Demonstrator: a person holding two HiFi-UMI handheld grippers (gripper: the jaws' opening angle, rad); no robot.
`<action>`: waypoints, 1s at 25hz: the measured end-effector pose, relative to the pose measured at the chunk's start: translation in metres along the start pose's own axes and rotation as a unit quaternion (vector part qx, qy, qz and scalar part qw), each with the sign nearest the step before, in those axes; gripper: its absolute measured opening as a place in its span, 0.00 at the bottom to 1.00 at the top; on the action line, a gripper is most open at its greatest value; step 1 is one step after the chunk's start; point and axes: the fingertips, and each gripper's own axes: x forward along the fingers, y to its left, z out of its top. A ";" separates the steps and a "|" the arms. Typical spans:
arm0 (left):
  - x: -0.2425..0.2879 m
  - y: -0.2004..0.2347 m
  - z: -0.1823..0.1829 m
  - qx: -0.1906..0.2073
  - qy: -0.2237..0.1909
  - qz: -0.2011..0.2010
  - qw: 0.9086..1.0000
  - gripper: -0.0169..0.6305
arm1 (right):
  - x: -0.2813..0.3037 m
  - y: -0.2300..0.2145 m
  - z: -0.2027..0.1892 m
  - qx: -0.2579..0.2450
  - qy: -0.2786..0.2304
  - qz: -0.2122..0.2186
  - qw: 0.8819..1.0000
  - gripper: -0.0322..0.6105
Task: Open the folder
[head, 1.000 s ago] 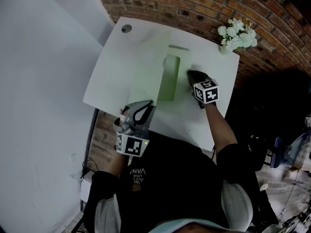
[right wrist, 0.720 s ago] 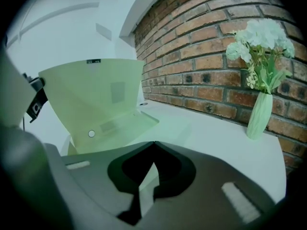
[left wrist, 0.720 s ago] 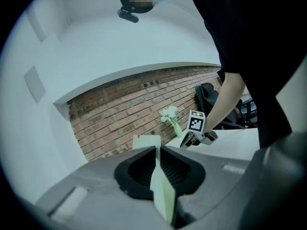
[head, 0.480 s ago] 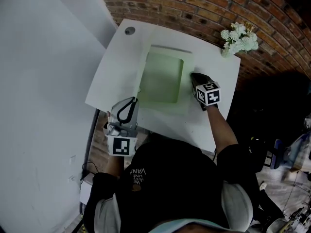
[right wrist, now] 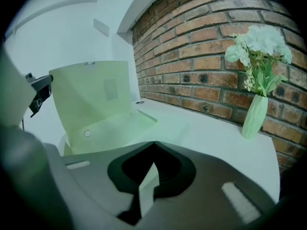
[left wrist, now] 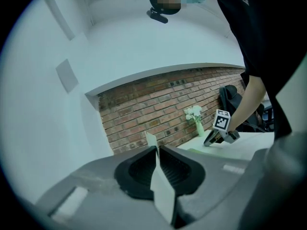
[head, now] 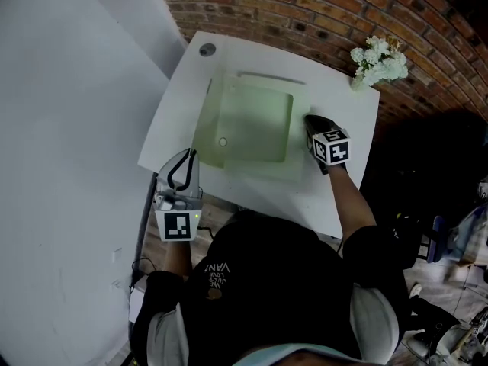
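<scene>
Brickwork point(head: 305, 6) runs across the top of the head view, and a plain white wall point(head: 69, 128) fills its left side. A white table point(head: 335, 197) sits in the upper middle of the frame, against both walls. The person point(head: 282, 280), in a black top, takes up the lower middle, with one arm reaching to each side of the table.

The folder point(head: 255, 128), pale green, lies at the centre of the table and is partly open. Its back panel rests flat, while its cover point(head: 207, 132) is raised on the left side. In the right gripper view the cover stands tilted up at the left of the frame.

The left gripper point(head: 187, 153), at the lower left of the table, has just been closing its jaws. They are now clamped on the cover's free edge, which shows as a thin pale sheet between the pads. The right gripper point(head: 309, 119), at the folder's right edge, has its jaws pressed together on a pale green sheet of the folder.

A vase of white flowers point(head: 377, 59) stands at the table's upper right corner, by the bricks. A round grommet point(head: 207, 49) sits in the table's upper left corner. A small ring point(head: 223, 141) marks the inside of the folder near the raised cover.
</scene>
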 end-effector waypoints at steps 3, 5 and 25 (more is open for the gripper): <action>-0.003 0.013 -0.006 0.003 0.000 0.007 1.000 0.06 | 0.000 0.000 0.000 0.000 0.003 -0.006 1.000 0.05; -0.006 0.023 -0.011 -0.011 0.000 0.016 1.000 0.06 | 0.000 0.000 0.000 0.000 0.005 -0.009 1.000 0.05; -0.022 0.105 -0.087 -0.086 0.033 0.078 0.993 0.09 | -0.001 -0.002 -0.001 0.005 0.015 -0.045 0.999 0.05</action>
